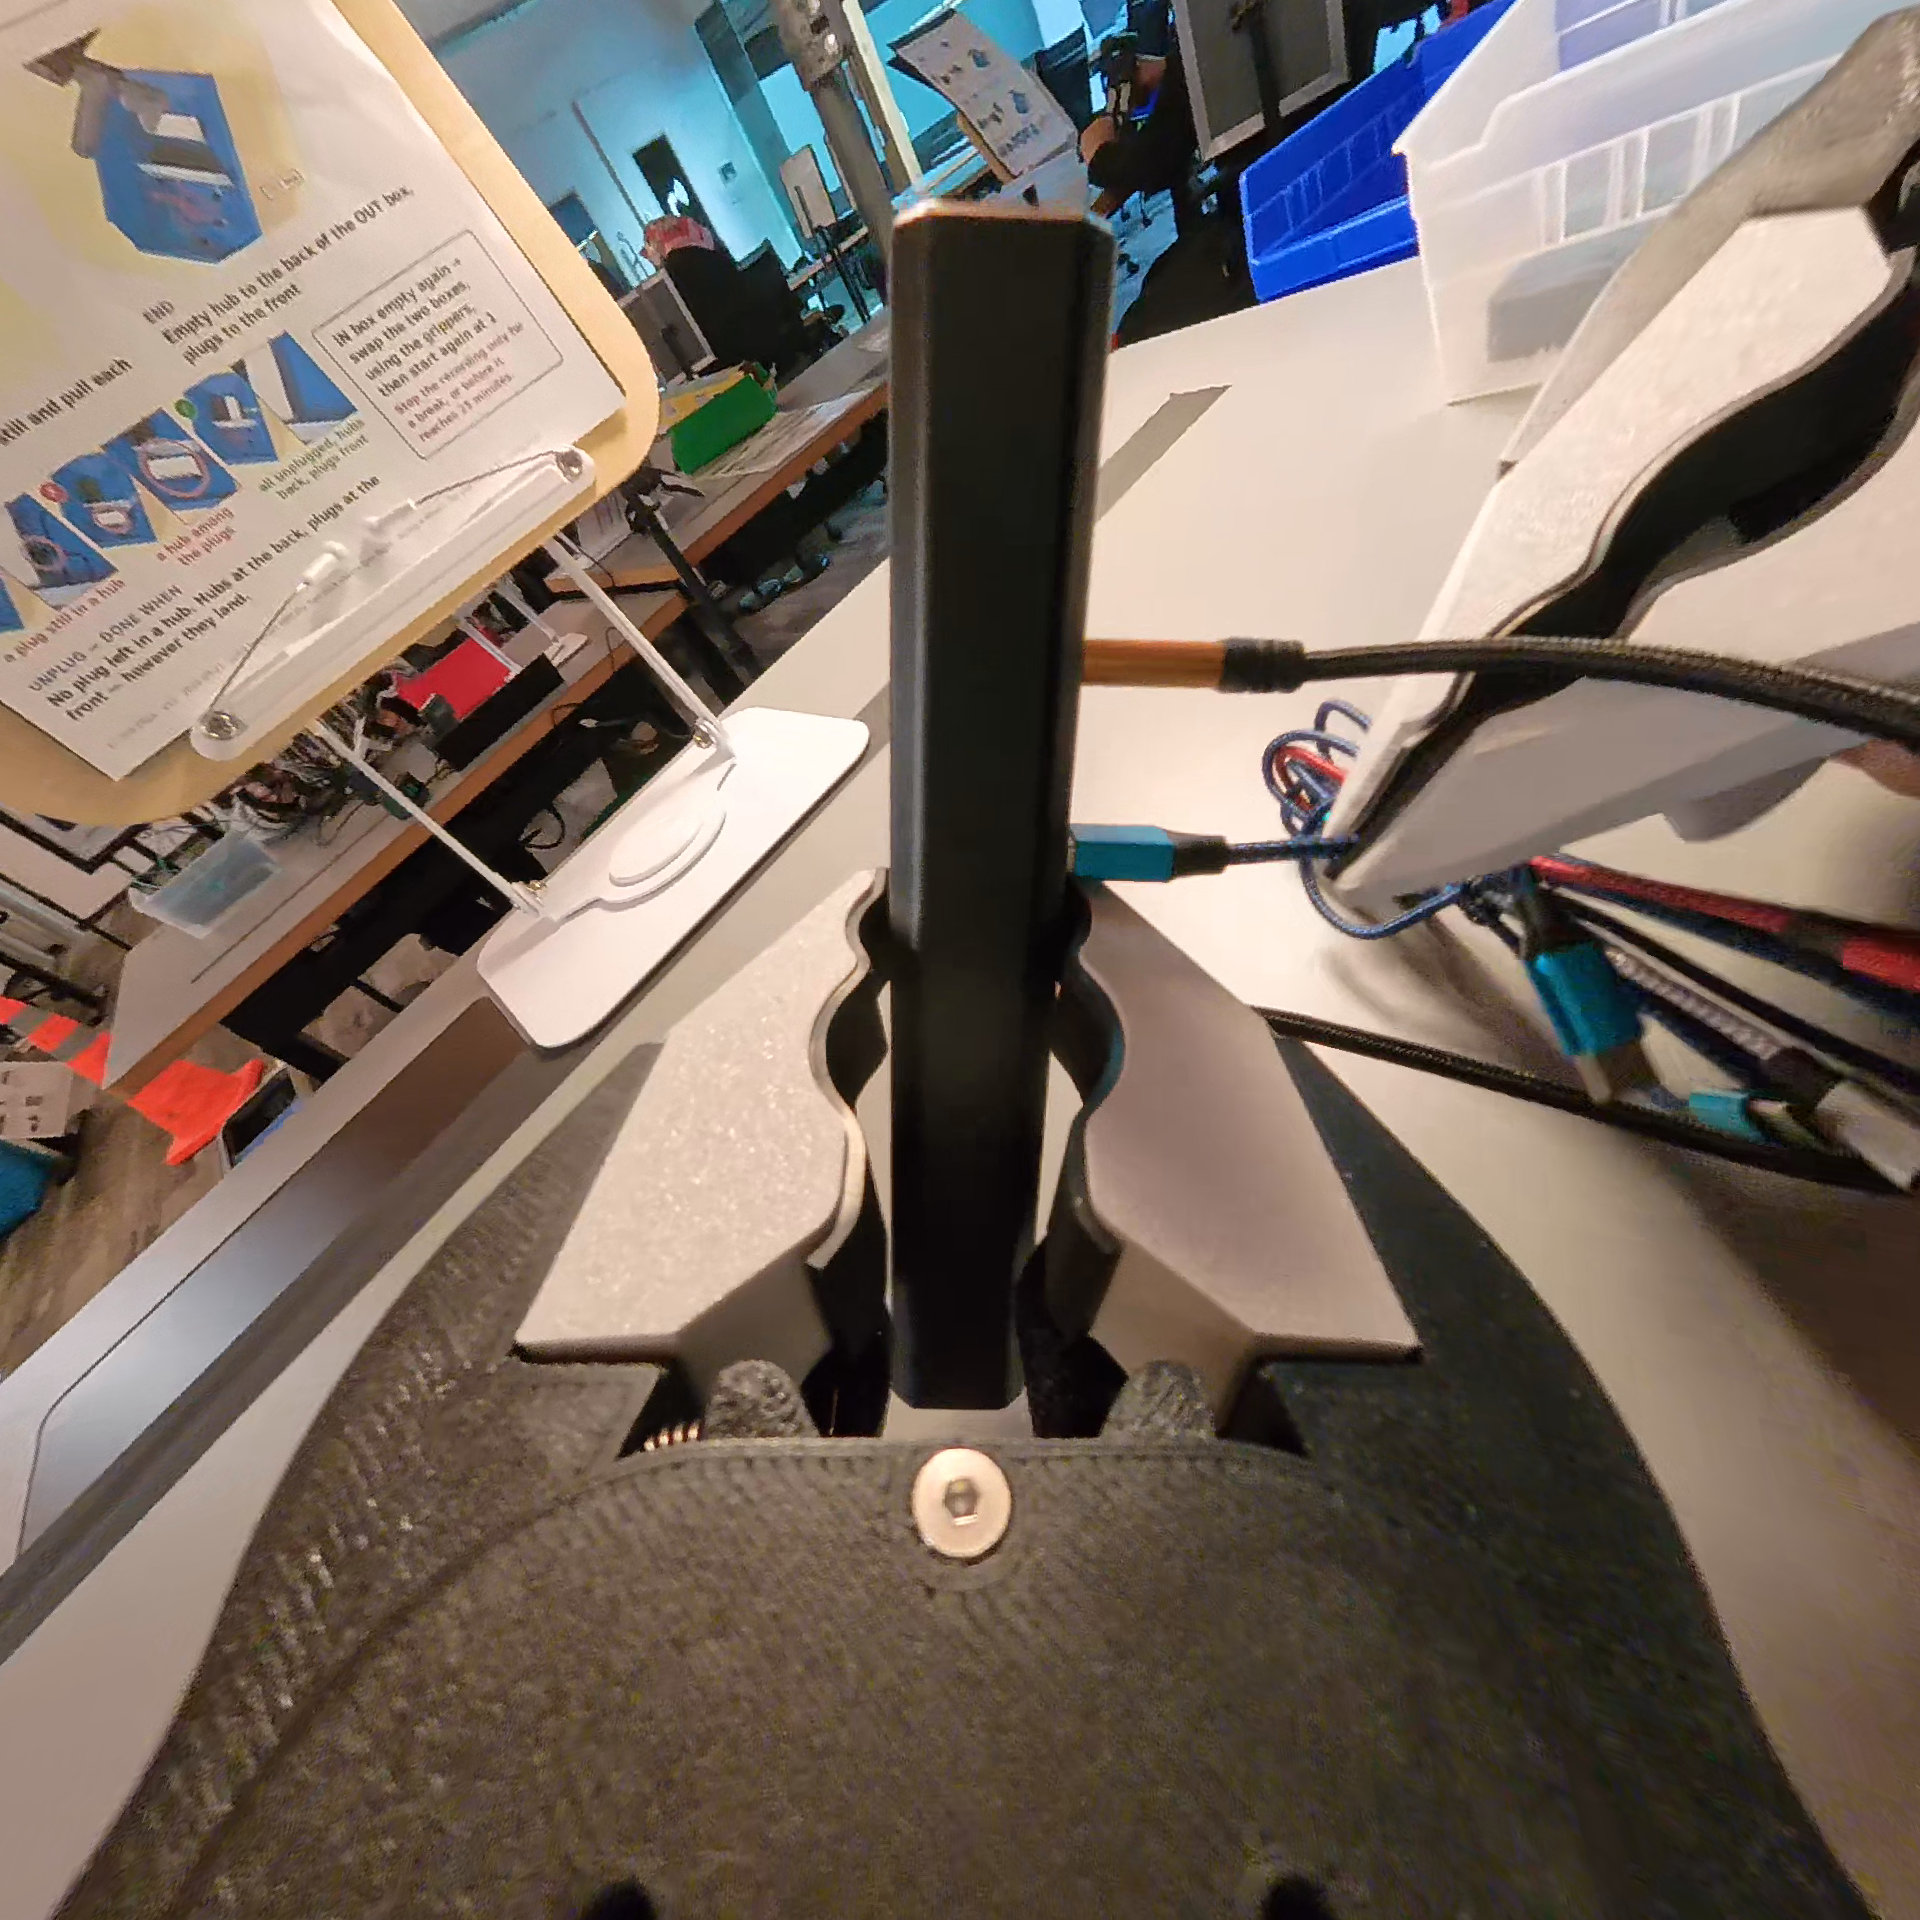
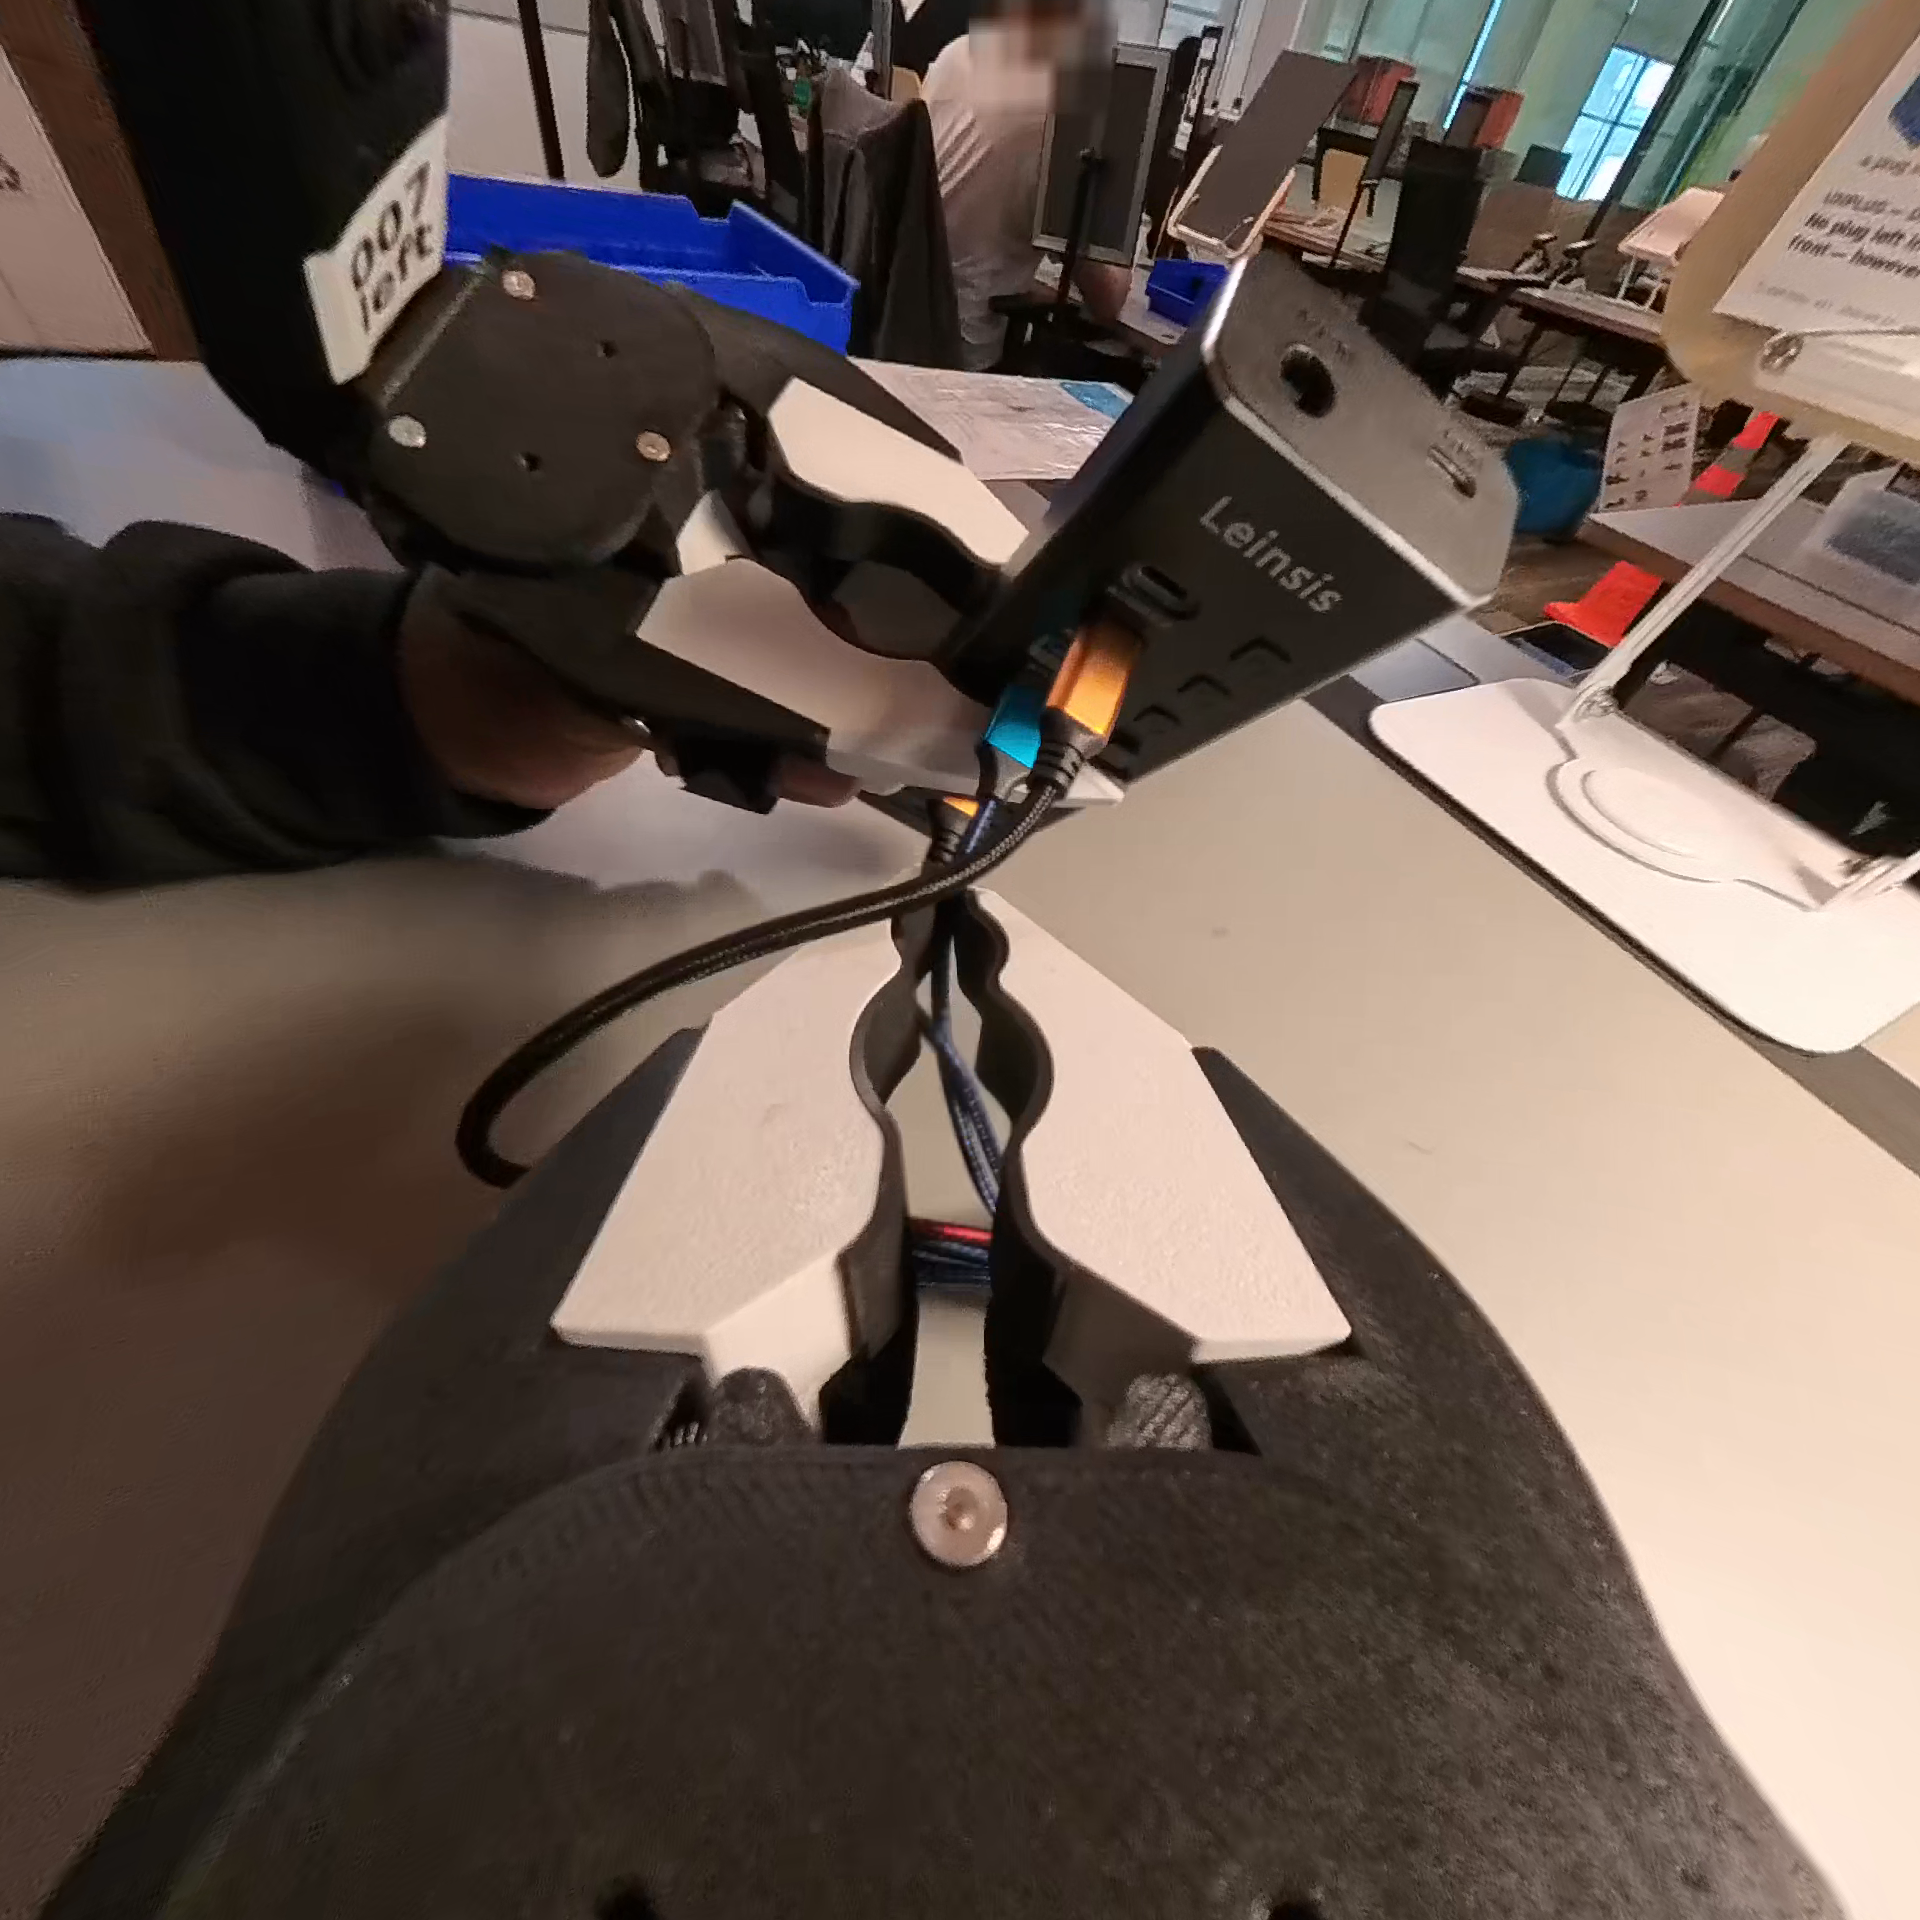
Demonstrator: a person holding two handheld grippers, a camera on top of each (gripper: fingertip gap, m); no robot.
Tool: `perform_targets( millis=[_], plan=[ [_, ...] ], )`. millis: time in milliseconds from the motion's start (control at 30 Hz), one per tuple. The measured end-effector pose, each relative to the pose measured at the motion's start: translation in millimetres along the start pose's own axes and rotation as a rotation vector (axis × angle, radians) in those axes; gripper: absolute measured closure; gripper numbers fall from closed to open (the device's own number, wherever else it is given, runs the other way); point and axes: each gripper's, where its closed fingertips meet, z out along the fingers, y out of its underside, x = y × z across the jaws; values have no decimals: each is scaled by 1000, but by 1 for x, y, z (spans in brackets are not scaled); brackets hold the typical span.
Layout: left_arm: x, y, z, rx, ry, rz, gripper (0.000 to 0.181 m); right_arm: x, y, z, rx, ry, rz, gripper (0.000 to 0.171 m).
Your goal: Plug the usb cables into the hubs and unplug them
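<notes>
My left gripper is shut on a black USB hub and holds it edge-on above the grey table. An orange plug with a black braided cable and a blue plug with a blue braided cable sit in the hub's right side. In the right wrist view the hub is tilted, held by the left gripper, with the orange plug and blue plug in adjacent ports. My right gripper is shut on the blue cable just below the plugs. The black cable loops off to the left.
A paper sheet on a wooden board stands on a white stand base at the left. A blue bin and clear white bins stand at the back right. A bundle of loose USB cables lies at the right. A person sits beyond. Tip to tip, the grippers are about 6 centimeters apart.
</notes>
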Motion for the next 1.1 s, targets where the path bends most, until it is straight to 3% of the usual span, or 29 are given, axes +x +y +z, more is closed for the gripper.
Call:
perform_targets(
  millis=[633, 867, 1000, 1100],
  plan=[
    [-7, 1, 4, -48, -45, 18, 150, 15, 3, 0, -13, 79, -12, 169],
    [-4, 1, 4, -48, 5, -30, 151, 19, 3, -2, 0, 67, -25, 169],
    [0, 8, 3, -52, 63, -77, 151, -2, 1, 2, 9, 34, -21, 169],
    [-1, 4, 1, -58, 46, -42, 150, 18, 3, -3, -15, 71, -79, 169]
  ],
)
